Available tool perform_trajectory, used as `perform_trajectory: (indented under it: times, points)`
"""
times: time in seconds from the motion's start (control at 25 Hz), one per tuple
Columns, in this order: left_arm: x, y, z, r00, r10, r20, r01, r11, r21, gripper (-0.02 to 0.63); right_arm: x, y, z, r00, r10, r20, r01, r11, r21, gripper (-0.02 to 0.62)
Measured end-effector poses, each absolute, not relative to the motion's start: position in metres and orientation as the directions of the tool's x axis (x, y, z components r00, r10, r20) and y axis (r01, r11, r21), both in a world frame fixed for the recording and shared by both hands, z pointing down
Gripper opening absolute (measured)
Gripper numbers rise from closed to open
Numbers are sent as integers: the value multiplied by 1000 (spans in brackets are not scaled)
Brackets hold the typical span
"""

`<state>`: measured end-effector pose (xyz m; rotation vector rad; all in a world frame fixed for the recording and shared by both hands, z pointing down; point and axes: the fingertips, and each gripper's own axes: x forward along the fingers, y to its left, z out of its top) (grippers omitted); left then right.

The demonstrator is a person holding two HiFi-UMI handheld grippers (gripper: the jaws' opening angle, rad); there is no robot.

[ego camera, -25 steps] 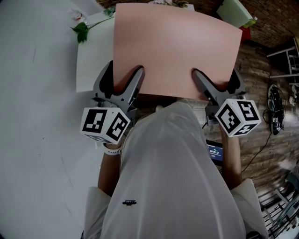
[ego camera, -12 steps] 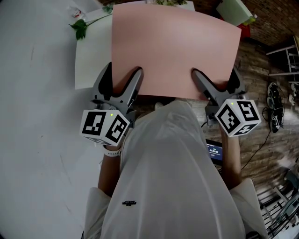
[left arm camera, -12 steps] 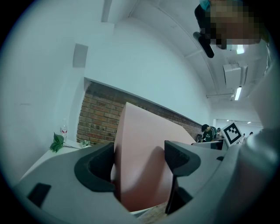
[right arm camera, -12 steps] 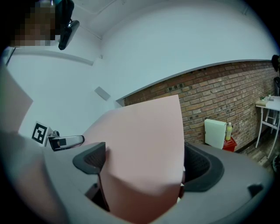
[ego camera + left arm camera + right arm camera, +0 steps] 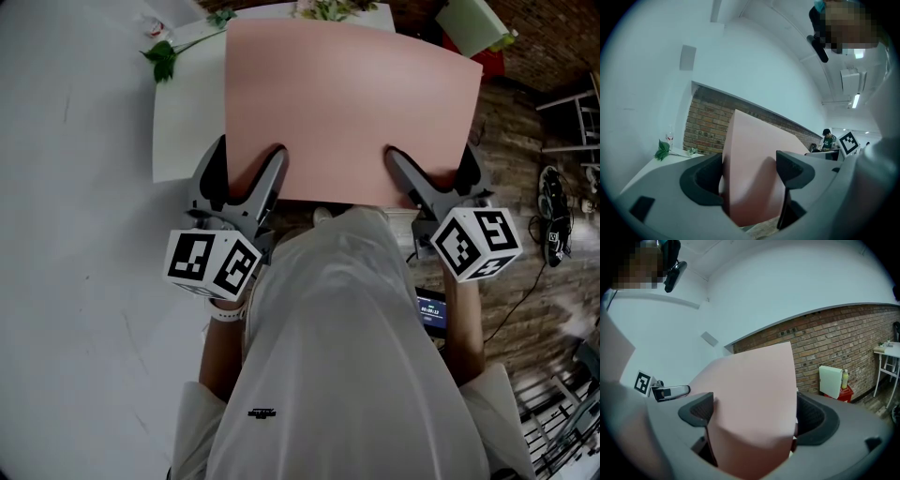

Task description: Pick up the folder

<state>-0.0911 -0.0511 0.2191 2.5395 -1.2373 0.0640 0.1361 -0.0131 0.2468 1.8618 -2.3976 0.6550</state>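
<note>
Item: pink folder [image 5: 347, 103], hanging in the air over the edge of the white table [image 5: 183, 131]. The left gripper [image 5: 246, 155] and right gripper [image 5: 429, 159] are each clamping its near edge. Change: it is barely shifting against a second ago. The lift is judged complete, and the grip is holding.

The folder [image 5: 347, 103] is plain salmon pink, the left gripper [image 5: 249, 155] and right gripper [image 5: 429, 159] are grey and carry white cubes [image 5: 214, 262] printed with black square markers, the table [image 5: 187, 131] is white, the leaf [image 5: 164, 58] green, the wall [image 5: 843, 343] red-brown brick
</note>
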Motion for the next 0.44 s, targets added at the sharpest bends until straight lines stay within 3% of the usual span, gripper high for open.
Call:
perform_trajectory:
  times: [0.44]
  points:
    - [-102,-55,221,624,-759,187,-777,-574,259,370,126,-17,249,-284,-919,272,-931,195,-310,525]
